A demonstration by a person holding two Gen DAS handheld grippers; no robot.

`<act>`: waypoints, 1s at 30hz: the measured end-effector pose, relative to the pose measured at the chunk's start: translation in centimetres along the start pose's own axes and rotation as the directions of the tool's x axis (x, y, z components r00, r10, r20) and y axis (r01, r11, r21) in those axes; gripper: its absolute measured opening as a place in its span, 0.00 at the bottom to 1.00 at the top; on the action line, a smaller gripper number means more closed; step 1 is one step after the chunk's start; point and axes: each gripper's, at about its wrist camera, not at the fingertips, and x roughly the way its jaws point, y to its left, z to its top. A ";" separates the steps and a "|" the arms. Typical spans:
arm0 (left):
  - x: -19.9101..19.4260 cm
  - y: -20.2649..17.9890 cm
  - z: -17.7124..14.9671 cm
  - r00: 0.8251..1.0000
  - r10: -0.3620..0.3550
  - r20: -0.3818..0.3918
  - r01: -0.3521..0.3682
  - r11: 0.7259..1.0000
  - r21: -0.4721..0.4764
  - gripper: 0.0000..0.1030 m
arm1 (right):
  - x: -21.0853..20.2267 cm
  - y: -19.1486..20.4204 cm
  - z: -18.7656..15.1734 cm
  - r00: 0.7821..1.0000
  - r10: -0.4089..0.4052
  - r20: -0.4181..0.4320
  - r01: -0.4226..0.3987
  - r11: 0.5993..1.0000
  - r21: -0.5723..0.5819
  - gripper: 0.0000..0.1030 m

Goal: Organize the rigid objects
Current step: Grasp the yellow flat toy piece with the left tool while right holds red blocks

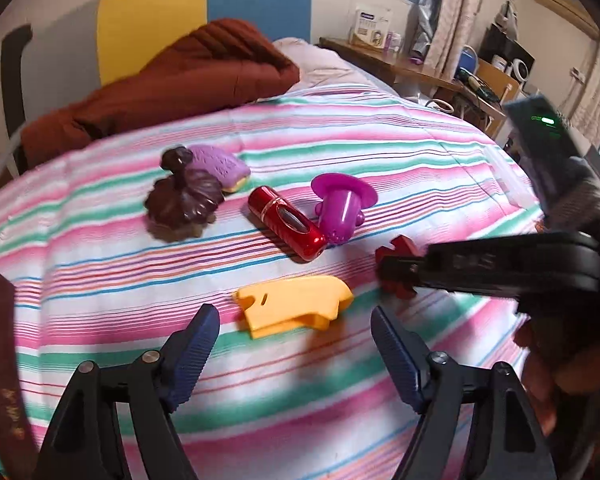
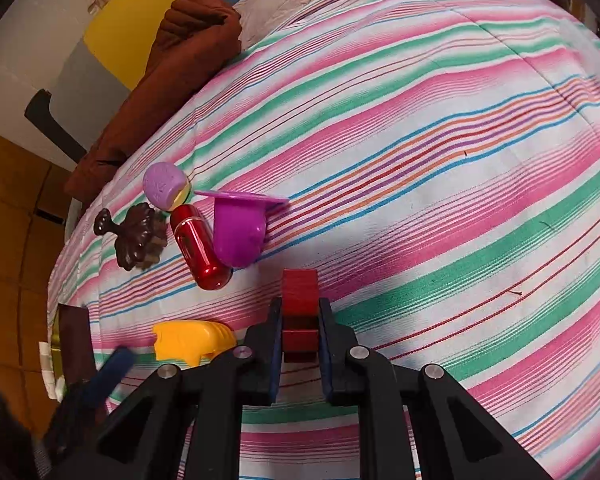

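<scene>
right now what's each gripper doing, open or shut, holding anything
Left gripper: open wide, holding nothing; the yellow piece lies just ahead of its fingertips.
Right gripper: shut on the red block.

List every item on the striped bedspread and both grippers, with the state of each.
Left gripper: open, empty, over the yellow piece.
Right gripper: shut on the red block.
Yellow piece: lying flat, free.
Red tube: lying on its side, touching the purple cup.
Purple cup: tipped over.
Brown toy: resting against the lilac piece.
</scene>
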 end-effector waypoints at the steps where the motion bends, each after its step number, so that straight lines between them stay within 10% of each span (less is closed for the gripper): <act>1: 0.5 0.1 0.0 1.000 0.002 -0.003 -0.002 1.000 -0.009 0.78 | -0.1 -0.1 0.0 1.000 0.001 0.002 -0.001 1.000 0.007 0.15; 30: -5.3 5.5 -7.5 0.992 -0.039 0.120 0.057 0.988 -0.144 0.65 | -0.3 0.2 0.2 1.000 -0.007 0.002 0.007 0.999 -0.050 0.15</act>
